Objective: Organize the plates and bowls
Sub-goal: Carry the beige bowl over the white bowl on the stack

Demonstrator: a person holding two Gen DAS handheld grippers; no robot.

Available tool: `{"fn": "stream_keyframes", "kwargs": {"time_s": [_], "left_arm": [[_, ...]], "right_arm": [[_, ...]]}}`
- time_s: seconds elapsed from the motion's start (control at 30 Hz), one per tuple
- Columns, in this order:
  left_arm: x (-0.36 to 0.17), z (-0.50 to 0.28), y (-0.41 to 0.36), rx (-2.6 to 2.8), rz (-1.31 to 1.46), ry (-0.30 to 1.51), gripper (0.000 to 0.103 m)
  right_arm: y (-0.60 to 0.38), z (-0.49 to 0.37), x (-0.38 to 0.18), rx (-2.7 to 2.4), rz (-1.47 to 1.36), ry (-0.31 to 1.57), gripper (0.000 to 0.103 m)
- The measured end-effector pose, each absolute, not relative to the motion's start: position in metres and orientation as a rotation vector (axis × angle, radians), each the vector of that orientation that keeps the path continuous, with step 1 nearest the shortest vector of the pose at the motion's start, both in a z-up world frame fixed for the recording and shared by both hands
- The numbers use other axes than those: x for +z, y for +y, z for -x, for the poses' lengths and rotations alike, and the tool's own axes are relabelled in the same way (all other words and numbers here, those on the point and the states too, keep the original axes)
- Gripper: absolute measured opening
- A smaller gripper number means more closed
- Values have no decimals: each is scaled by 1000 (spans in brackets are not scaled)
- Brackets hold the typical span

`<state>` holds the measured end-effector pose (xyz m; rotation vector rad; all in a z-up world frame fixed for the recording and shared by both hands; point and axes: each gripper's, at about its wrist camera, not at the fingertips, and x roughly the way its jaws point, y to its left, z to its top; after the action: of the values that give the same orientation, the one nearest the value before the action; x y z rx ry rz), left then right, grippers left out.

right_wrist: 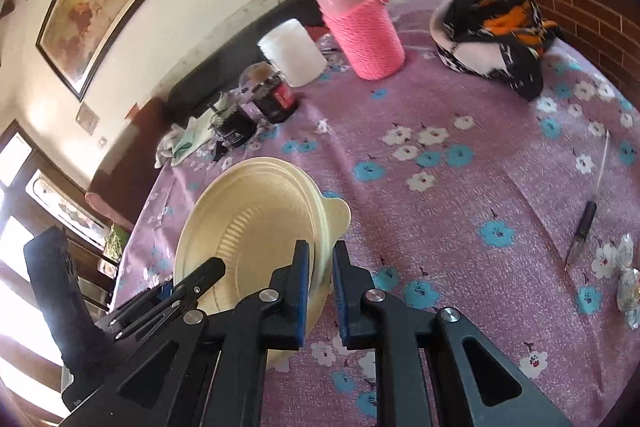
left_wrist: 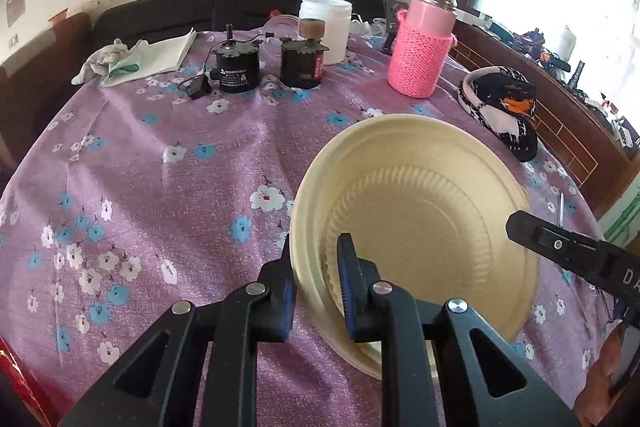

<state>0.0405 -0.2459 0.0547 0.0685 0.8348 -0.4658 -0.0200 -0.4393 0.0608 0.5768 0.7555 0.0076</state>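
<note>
A cream bowl [left_wrist: 420,163] with a fluted cream plate [left_wrist: 412,227] nested inside it is held tilted above the purple flowered tablecloth [left_wrist: 168,187]. My left gripper [left_wrist: 316,283] is shut on the near left rim of the bowl and plate. My right gripper [right_wrist: 320,291] is shut on the opposite rim of the bowl [right_wrist: 248,203], near its tab handle. The right gripper also shows at the right edge of the left wrist view [left_wrist: 560,251]. The left gripper shows at the lower left of the right wrist view [right_wrist: 176,295].
At the back of the table stand two black motors [left_wrist: 236,67], a white jar [left_wrist: 326,23], a pink knitted flask [left_wrist: 424,43] and a folded cloth [left_wrist: 140,59]. A black, white and orange hat [left_wrist: 500,107] lies at right. A pen [right_wrist: 584,231] and wrapped candies [right_wrist: 628,279] lie near the right edge.
</note>
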Motion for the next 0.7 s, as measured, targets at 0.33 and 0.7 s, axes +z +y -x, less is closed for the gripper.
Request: {"fn": "stream_keyframes", "kwargs": {"time_s": [0.33, 0.7], "left_arm": [[58, -34, -245, -415, -98, 792, 18], [77, -2, -229, -317, -159, 715, 19]], "right_arm": [[-436, 17, 60, 25, -565, 747, 12], [-429, 15, 59, 143, -596, 745, 12]]}}
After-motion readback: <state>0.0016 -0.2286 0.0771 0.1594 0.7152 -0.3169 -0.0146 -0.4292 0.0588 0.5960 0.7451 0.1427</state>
